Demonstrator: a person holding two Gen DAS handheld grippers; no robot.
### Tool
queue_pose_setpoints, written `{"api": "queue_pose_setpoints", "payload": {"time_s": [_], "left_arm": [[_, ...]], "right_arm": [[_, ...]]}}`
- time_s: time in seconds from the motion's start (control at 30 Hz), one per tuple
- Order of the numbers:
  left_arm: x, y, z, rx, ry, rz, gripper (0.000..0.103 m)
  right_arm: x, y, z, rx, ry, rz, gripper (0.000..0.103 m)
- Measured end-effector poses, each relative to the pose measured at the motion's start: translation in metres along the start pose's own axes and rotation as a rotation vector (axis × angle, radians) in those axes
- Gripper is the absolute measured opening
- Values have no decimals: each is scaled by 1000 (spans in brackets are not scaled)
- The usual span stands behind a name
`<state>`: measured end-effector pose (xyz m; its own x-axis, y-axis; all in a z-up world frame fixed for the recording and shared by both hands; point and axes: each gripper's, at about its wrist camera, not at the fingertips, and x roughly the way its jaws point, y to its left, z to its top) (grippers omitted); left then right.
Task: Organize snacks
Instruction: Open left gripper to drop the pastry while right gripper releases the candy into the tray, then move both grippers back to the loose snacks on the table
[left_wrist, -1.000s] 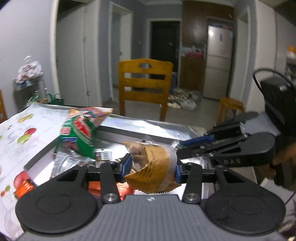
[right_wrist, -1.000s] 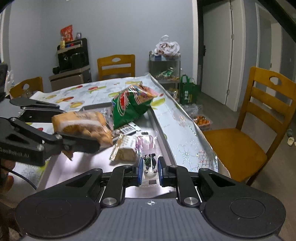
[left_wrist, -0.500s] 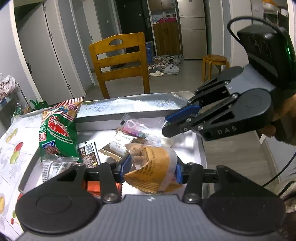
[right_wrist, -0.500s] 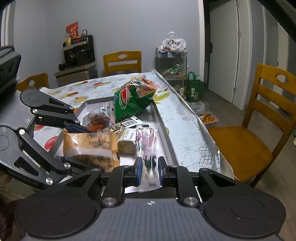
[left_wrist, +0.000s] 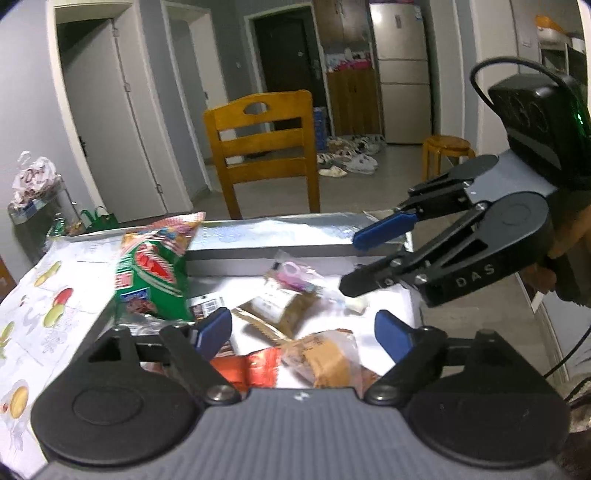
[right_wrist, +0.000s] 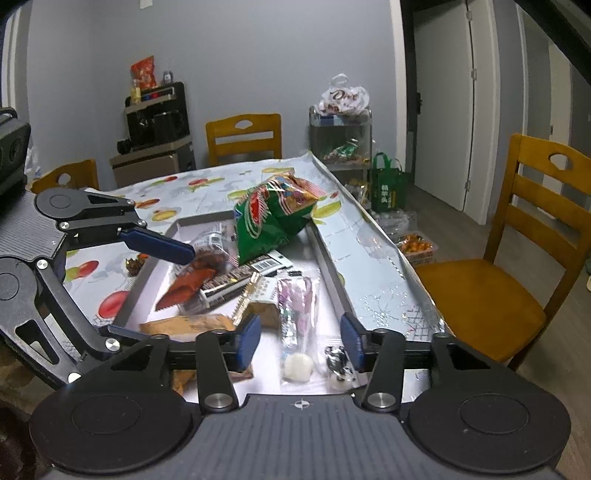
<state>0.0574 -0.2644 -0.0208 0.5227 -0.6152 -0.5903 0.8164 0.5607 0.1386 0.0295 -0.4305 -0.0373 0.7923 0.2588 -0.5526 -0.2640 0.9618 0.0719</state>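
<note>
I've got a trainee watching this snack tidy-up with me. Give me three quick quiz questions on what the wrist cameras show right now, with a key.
1. True or false: the left claw grips the tan packet.
2. The green bag stands at which end of the tray, seen from the right wrist view? A near, B far.
3. What lies between the right claw pads?

Key: 1 false, both claws have just been opening and the packet lies loose in the tray. 2 B. 3 a clear candy packet, not pinched.

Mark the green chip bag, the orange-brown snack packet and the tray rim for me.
green chip bag (right_wrist: 269, 221), right wrist view, front panel.
orange-brown snack packet (left_wrist: 325, 358), left wrist view, wrapper's middle.
tray (left_wrist: 295, 254), left wrist view, far wall.
</note>
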Motion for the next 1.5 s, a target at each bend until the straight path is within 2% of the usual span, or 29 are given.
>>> {"api": "queue_pose_setpoints", "payload": {"time_s": [0.2, 0.27, 0.7, 0.93, 1.07, 1.13, 1.27, 1.5], "left_arm": [[-27, 18, -10, -57, -36, 54, 90], [-38, 27, -15, -78, -48, 75, 90], [-109, 98, -62, -266, -102, 297, 92], [-140, 141, -66, -380, -118, 424, 92], [-145, 158, -72, -435, -144, 470, 96], [-139, 162, -82, -457, -136, 455, 96], [-112, 161, -102, -476, -83, 367, 96], [-71, 154, -119, -428, -15, 319, 96]], "right_arm": [[-3, 14, 6, -15, -13, 10, 66], [-4, 19, 9, -21, -14, 11, 68], [0, 62, 26, -71, -16, 46, 71], [9, 95, 38, -132, -20, 102, 71], [13, 113, 44, -149, -27, 130, 72], [15, 119, 45, -158, -27, 143, 73], [21, 125, 48, -174, -12, 138, 73], [34, 127, 49, -160, 14, 134, 73]]}}
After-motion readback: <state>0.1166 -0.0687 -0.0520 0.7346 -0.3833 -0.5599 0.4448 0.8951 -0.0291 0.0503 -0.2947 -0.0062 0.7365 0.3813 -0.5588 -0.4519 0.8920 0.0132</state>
